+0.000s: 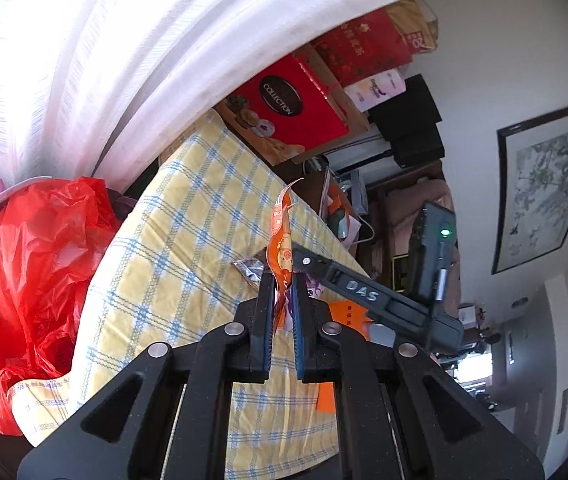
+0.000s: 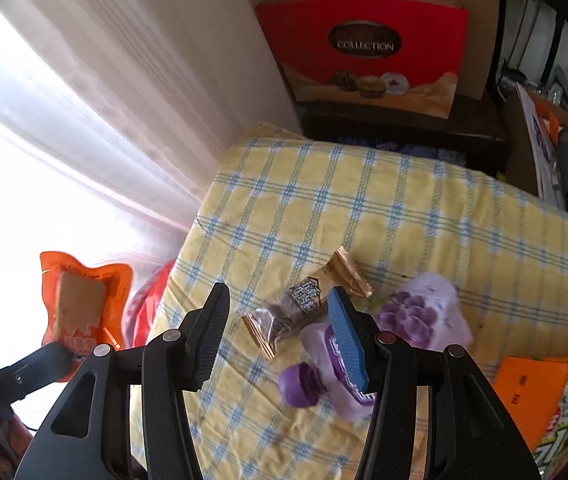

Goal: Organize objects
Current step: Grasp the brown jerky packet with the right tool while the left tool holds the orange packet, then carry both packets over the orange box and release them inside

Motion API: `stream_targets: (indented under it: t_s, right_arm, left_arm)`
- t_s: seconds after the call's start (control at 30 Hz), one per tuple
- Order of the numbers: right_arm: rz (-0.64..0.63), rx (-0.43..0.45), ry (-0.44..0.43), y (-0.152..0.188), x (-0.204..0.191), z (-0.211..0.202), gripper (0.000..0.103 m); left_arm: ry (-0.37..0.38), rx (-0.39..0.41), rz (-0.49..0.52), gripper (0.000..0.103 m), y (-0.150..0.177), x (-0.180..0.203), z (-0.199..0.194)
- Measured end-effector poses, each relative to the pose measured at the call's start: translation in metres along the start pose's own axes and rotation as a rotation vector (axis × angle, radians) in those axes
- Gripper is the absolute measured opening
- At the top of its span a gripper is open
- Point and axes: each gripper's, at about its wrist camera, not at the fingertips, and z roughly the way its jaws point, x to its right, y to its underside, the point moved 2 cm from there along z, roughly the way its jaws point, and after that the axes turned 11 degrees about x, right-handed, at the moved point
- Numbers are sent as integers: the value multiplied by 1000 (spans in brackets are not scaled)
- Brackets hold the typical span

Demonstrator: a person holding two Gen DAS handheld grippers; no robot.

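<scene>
My left gripper (image 1: pixel 282 280) is shut on an orange snack packet (image 1: pixel 280 248) and holds it above the yellow checked cloth (image 1: pixel 172 248). The same packet (image 2: pixel 84 304) shows at the left of the right wrist view, held off the cloth's left edge. My right gripper (image 2: pixel 280 300) is open above the cloth (image 2: pixel 403 216). Between its fingers lies a brown and gold snack bar (image 2: pixel 307 304). A purple jelly pouch with a purple cap (image 2: pixel 339 368) lies under the right finger. The right gripper also shows in the left wrist view (image 1: pixel 363 292).
A red plastic bag (image 1: pixel 32 272) sits left of the cloth. A red gift bag (image 2: pixel 367 48) stands at the back by the white curtain (image 2: pixel 104 100). An orange box (image 2: pixel 531 392) and a green packet (image 2: pixel 567 424) lie at the right. Clutter fills the far right (image 2: pixel 559 148).
</scene>
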Motion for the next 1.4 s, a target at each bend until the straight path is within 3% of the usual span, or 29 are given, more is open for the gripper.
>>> stream_targets:
  t_s: [0.23,0.43,0.47,0.53,0.63,0.7,1.2,1.4]
  right_arm:
    - [-4,-65,77,5,-1,29,52]
    - [-3,-46,88,4,-6,41,53]
    - [-20,-43,106,4,-9,41,50]
    - [-89,-40,186,6,-15,42,30]
    - [-141,-34,213,10,-19,43,26]
    - [-133,-27,202,12,-16,41,21]
    - [-85,144,101,7,-13,-22,21]
    - [-90,211,87,-1,-18,-59,21]
  left_arm:
    - [3,-3,-14,7,2,-10,4]
    - [-2,-5,-21,7,3,-16,5]
    - [-3,-5,-21,7,3,-16,5]
    - [-4,-6,-22,7,4,-16,5]
    - [-2,-6,-23,7,5,-17,5]
    - [-1,-8,-24,7,6,-16,6]
    - [-15,-7,27,7,14,10,4]
    - [-44,19,93,7,12,32,-3]
